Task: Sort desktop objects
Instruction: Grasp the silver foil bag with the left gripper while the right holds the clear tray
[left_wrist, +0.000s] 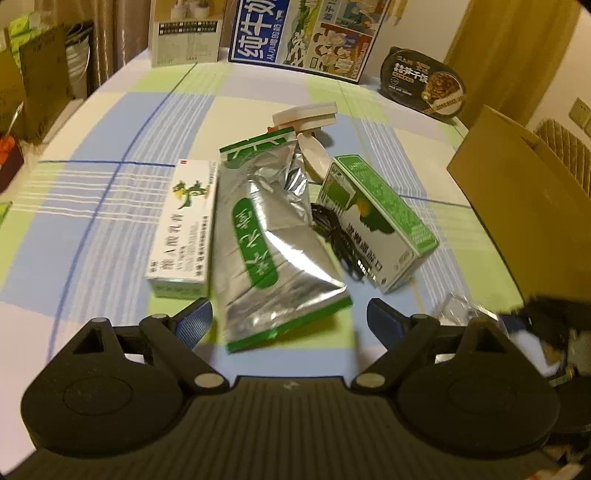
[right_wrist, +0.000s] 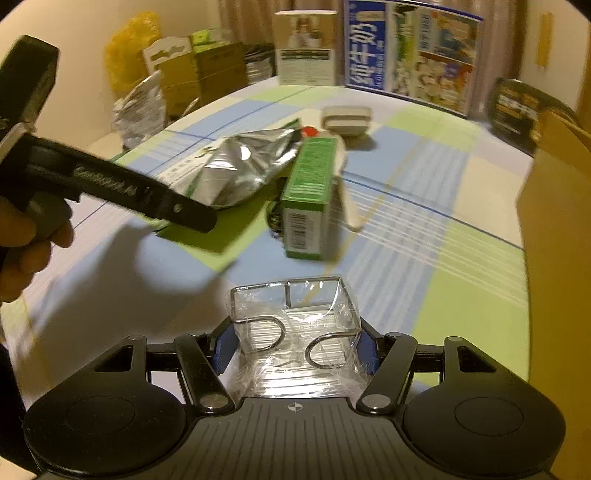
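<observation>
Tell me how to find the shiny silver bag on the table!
Look at the checked tablecloth and find the pile in its middle. The silver bag lies flat there, between a long white box with a green plant picture and a green-and-white box. It is the only crinkly, mirror-shiny thing, with a green oval label and green edges.

clutter mid-table (left_wrist: 110, 206) — cardboard box (left_wrist: 524, 206) rightward

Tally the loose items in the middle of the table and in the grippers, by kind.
Green-and-white cartons: 2, one left of the pouch, one right of it
Foil pouch: 1
Black cable: 1
White case: 1
Wire holder in clear wrap, between the right gripper pads: 1
Total: 6
</observation>
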